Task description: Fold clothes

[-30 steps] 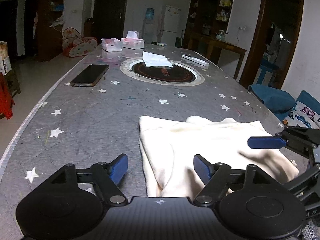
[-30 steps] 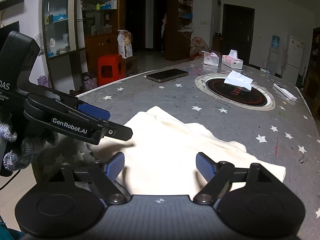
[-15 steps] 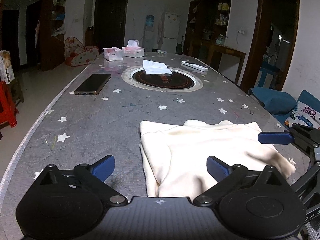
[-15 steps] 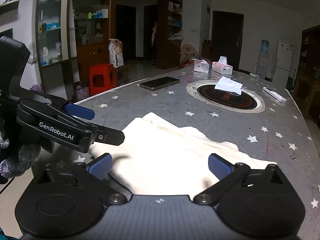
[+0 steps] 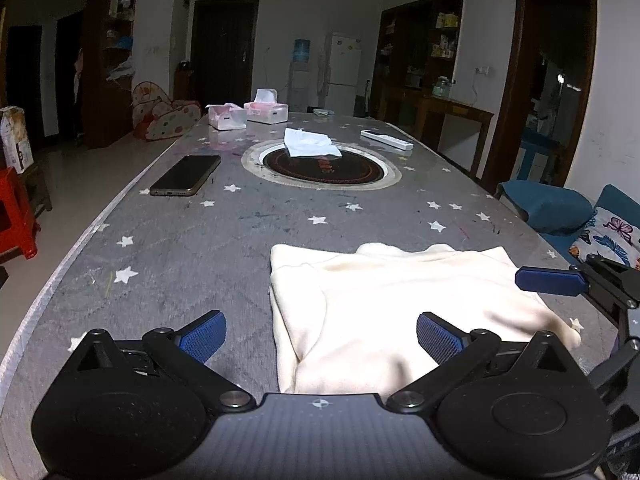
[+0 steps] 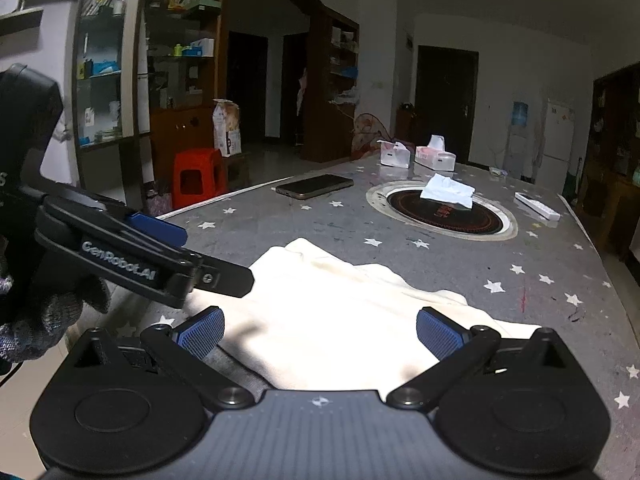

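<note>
Left wrist view, item one: my left gripper (image 5: 320,334), fingers spread wide, nothing between the blue pads (image 5: 202,336); it hangs above the near edge of the cream garment (image 5: 400,312). Garment: folded, lying flat on the grey star-printed table (image 5: 200,248), its left edge doubled over in a long fold; the near part runs under my gripper body and out of sight. Right gripper (image 5: 568,282): enters from the right side, one blue-padded finger reaching over the garment's right edge; from this view I cannot tell its opening.

Right wrist view, item two: my right gripper (image 6: 320,332), fingers likewise wide apart, holding nothing; cream garment (image 6: 340,312) lies between and beyond the pads. Left gripper (image 6: 160,260): seen side-on at the left, held by a grey gloved hand (image 6: 36,328), poised over the garment's left corner.

Other table stock: smartphone (image 5: 186,175), face up near the left edge; round dark inset hob (image 5: 320,168) mid-table, crumpled white tissue (image 5: 310,143) on its far rim; two tissue boxes (image 5: 248,114) side by side at the far end; white remote (image 5: 386,140) to the right of the hob. Off the table: red plastic stool (image 6: 198,176); blue cushion (image 5: 548,208).
</note>
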A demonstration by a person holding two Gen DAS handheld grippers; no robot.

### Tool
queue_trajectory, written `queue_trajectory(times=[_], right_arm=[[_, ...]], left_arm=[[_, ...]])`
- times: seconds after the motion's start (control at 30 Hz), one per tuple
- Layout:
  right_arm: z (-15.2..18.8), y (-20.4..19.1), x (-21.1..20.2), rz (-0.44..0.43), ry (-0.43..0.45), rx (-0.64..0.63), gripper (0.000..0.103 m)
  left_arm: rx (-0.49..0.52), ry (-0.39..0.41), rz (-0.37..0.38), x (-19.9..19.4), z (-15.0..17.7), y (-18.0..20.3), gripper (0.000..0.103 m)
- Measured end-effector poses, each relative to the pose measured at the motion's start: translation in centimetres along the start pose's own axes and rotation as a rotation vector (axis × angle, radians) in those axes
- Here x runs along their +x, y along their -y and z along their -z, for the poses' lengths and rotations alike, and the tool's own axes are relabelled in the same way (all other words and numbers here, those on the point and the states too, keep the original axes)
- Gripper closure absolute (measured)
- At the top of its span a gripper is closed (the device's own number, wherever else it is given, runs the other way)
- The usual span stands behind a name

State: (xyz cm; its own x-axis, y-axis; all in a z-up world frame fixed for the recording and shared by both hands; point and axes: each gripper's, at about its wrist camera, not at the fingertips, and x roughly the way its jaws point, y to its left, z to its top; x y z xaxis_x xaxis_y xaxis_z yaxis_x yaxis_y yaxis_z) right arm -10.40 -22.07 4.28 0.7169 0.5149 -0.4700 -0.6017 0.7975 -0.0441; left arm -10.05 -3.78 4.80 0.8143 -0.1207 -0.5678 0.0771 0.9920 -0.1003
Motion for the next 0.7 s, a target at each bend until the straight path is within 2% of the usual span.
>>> queue_trajectory(times=[0.4, 0.7], right_arm=[[0.1, -1.4, 0.0, -0.013, -0.060, -0.076, 0.000], [-0.5, -2.8, 0.6, -0.041, -0.082, -0.156, 0.014]], left_arm=[[-0.011, -0.010, -0.023, -0.2, 0.2, -0.4, 0.000], [-0.079, -0.005, -0.061, 0.3, -0.8, -2.7, 0.000]])
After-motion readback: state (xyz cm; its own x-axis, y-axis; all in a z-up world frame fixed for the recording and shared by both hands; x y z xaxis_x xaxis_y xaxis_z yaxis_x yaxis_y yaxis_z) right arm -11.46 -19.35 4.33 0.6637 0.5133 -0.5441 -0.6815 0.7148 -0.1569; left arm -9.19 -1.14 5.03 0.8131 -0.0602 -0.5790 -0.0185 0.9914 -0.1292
